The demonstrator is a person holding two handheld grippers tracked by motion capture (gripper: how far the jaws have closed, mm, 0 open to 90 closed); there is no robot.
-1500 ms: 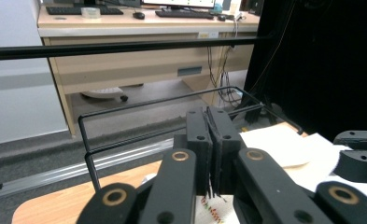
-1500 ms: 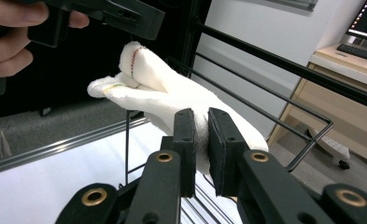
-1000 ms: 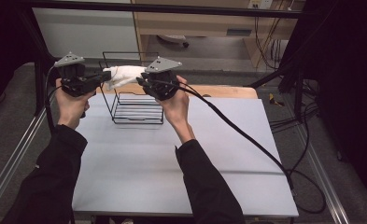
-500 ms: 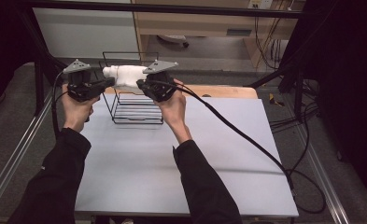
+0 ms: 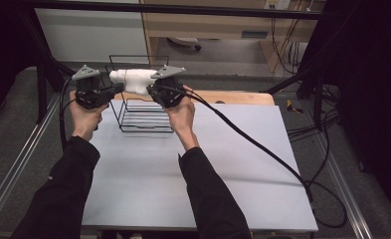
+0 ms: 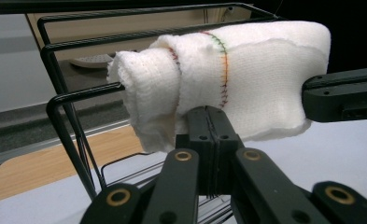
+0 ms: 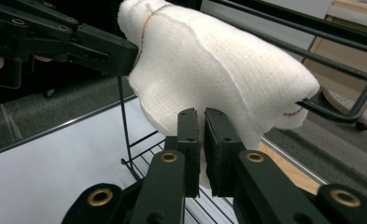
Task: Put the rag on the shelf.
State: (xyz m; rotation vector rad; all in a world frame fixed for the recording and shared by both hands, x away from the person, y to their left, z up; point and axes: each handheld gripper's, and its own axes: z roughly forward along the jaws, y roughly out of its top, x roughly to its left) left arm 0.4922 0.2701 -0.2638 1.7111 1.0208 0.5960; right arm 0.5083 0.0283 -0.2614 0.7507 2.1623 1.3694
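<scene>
Both tongs are pinched shut on the lower edge of a white towel (image 5: 133, 79), the left tongs (image 6: 208, 128) near its rolled end and the right tongs (image 7: 201, 133) near the other. The towel hangs draped over the top rail of a black wire rack (image 5: 144, 115) standing on the white surface (image 5: 233, 169). The step looks like hanging and straightening the towel; next calls for drawing its edge down evenly, then letting go without dragging it off the rail.

The white table (image 5: 233, 164) has a wooden strip (image 5: 233, 97) along its far edge. Beyond that strip lies grey floor (image 5: 223, 55), with a pale wooden cabinet (image 5: 208, 25) behind it. Right of the table, black cables (image 5: 307, 124) lie on the floor.
</scene>
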